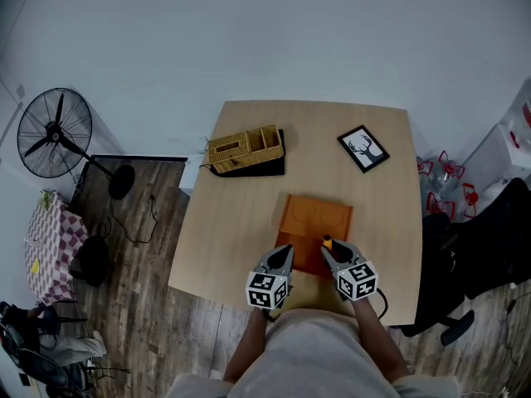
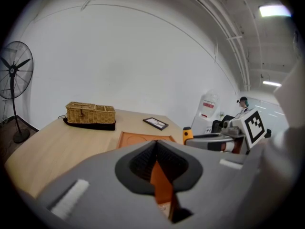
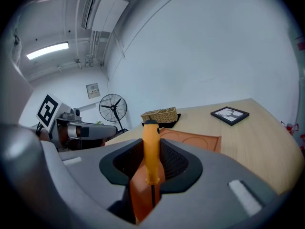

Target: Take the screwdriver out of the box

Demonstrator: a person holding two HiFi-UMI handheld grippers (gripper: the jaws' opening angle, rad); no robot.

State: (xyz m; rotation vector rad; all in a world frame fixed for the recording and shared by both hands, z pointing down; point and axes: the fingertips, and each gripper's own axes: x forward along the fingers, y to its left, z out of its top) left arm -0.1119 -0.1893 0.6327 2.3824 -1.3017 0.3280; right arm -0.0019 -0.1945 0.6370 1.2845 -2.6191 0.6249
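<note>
A flat orange box (image 1: 315, 215) lies on the wooden table (image 1: 241, 222) near its front edge. My right gripper (image 1: 333, 255) is over the box's front right part, shut on the orange-handled screwdriver (image 1: 327, 242). In the right gripper view the screwdriver (image 3: 151, 149) stands upright between the jaws, its handle pointing up and its thin shaft pointing down over the box (image 3: 193, 140). My left gripper (image 1: 280, 260) is at the box's front left edge. In the left gripper view its jaws are closed on the box's orange wall (image 2: 161, 180). The screwdriver's handle end (image 2: 188, 134) shows at the right there.
A wicker basket (image 1: 246, 148) on a black mat stands at the table's back left, and a framed picture (image 1: 363, 148) lies at the back right. A floor fan (image 1: 54, 133) is left of the table. A dark chair (image 1: 477, 243) and bottles are at the right.
</note>
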